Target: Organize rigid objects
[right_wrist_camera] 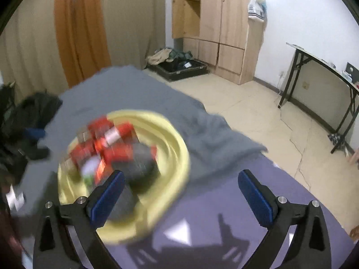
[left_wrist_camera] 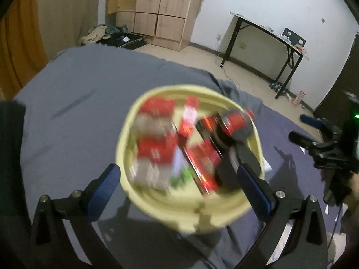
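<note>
A pale yellow round basket (left_wrist_camera: 179, 87) sits on the bed, blurred in both views. It holds several red packs (left_wrist_camera: 154, 150), a flat red box (left_wrist_camera: 202, 159) and a dark bottle with a red label (left_wrist_camera: 233, 123). My left gripper (left_wrist_camera: 179, 188) is open, its blue pads either side of the basket's near rim, touching nothing that I can make out. In the right wrist view the basket (right_wrist_camera: 177, 139) lies to the left, with the red packs (right_wrist_camera: 105, 148) inside. My right gripper (right_wrist_camera: 181, 199) is open and empty over the sheet; it also shows at the left wrist view's right edge (left_wrist_camera: 303, 129).
Grey and purple sheets (right_wrist_camera: 213, 190) cover the bed, with a white paper scrap (right_wrist_camera: 179, 233) on them. A dark bag (right_wrist_camera: 27, 116) lies at the left. Beyond are a wooden wardrobe (right_wrist_camera: 224, 22), an open suitcase (right_wrist_camera: 181, 67), an orange curtain (right_wrist_camera: 78, 33) and a folding table (left_wrist_camera: 269, 35).
</note>
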### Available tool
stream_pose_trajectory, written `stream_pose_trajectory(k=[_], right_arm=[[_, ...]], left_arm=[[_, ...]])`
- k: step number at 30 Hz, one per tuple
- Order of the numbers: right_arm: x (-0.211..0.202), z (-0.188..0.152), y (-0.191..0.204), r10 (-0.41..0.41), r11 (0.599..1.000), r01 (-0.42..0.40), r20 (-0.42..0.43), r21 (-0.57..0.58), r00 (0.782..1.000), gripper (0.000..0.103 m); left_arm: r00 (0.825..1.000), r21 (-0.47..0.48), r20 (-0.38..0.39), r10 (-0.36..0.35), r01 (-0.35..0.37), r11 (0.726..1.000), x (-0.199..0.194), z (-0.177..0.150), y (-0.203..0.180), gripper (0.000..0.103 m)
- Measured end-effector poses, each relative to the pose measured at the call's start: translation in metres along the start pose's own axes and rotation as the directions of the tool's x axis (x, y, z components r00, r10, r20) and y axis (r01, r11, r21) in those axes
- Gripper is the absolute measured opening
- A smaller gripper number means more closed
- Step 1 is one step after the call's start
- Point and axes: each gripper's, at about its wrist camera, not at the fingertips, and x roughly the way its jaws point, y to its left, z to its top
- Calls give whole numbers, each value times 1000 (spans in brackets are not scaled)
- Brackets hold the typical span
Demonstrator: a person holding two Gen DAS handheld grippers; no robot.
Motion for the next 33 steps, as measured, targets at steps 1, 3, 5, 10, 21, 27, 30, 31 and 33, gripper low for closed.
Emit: stream_pose_trajectory(k=[1,3,5,10,21,27,30,31,33], right_arm=[[1,-19,-7,41,999,-41,-35,-10,999,103],[7,-41,-10,64,997,-67,-86,-36,994,103],[18,-60,-2,71,991,-86,-132,-107,989,103],[54,-77,20,136,962,-169,-161,-214,977,103],[91,-89,38,133,939,-173,-151,-296,980,103],[89,-94,41,142,940,-180,-147,-289,979,103],[95,-93,38,145,941,-183,-149,-286,978,103],[95,-93,38,145,941,-183,-149,-286,978,103],[95,-92,37,147,941,-185,-150,-284,978,103]], left_arm=[[1000,-8,4,-1,1,1000,-4,-12,-7,103],[1000,-6,6,-17,17,1000,-7,-36,-18,103],[998,37,-28,-48,49,998,-3,-64,-31,103],[996,139,-85,-39,51,989,28,-102,-55,103],[989,84,-18,148,-146,986,91,-111,-61,103],[988,61,-14,153,-152,986,95,-104,-62,103],[988,64,-12,157,-155,986,95,-104,-63,103],[988,62,-13,154,-153,986,96,-102,-63,103],[987,66,-13,158,-157,985,95,-103,-63,103]])
